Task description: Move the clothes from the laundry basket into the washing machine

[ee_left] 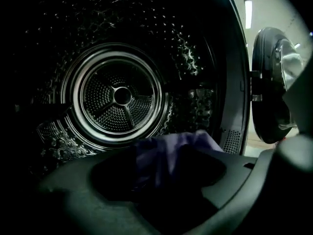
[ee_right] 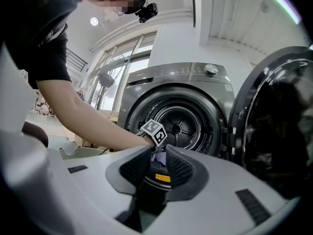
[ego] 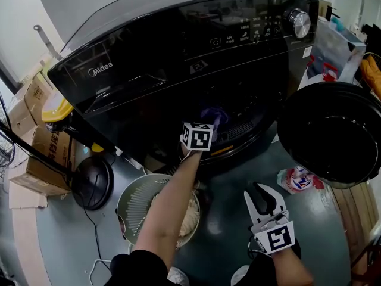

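Left gripper [ee_left: 161, 173] reached into the steel drum [ee_left: 117, 94] of the black front-loading washing machine [ego: 149, 58], its jaws standing well apart with a purple cloth [ee_left: 171, 148] lying loose between them, not pinched. The step in hand looked like dropping that garment inside. At five o'clock from the opening the right gripper [ego: 257, 195] hung empty, its jaws slightly parted. At seven o'clock, on the floor, the round pale ribbed laundry basket [ego: 134, 204] held a pale garment [ego: 189, 219]. The next move probably called for drawing back clear of the cloth, then swinging down to the basket.
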Demonstrator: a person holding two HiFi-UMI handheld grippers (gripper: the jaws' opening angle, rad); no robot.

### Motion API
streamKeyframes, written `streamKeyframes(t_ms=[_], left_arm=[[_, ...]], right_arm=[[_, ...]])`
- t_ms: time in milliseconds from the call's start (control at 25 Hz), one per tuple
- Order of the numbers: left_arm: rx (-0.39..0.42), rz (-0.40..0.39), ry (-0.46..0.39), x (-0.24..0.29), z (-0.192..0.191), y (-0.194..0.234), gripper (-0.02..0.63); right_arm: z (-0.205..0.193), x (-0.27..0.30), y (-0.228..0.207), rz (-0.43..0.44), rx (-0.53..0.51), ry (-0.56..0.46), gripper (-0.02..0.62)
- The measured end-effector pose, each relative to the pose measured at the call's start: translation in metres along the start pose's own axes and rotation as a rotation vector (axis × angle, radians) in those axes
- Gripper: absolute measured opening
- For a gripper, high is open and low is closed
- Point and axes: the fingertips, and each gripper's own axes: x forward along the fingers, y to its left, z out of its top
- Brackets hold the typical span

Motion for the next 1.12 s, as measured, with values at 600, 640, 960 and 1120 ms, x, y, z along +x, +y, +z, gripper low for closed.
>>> streamKeyframes(t_ms=[600,640,960,1120], left_arm=[[0.016,-0.107,-0.349,-0.122,0.052,-0.040,0.319],[0.018,-0.119,-0.362,-0.133,0.052,-0.044,0.318],[0.022,-0.152,-0.435,-0.214,0.031,-0.041,0.236],[0.115,-0.093,-0.403,-0.241,-0.010,-0.025,0.051]], right_arm=[[0.007,0.013,0.015,0.028,-0.012,-0.015,0.085],[0.009,0.015,0.015,0.031,-0.014,-0.017,0.084],[0.021,0.024,0.023,0.047,-0.001,-0.023,0.084],[0.030,0.028,0.031,0.068,-0.016,-0.029,0.084]])
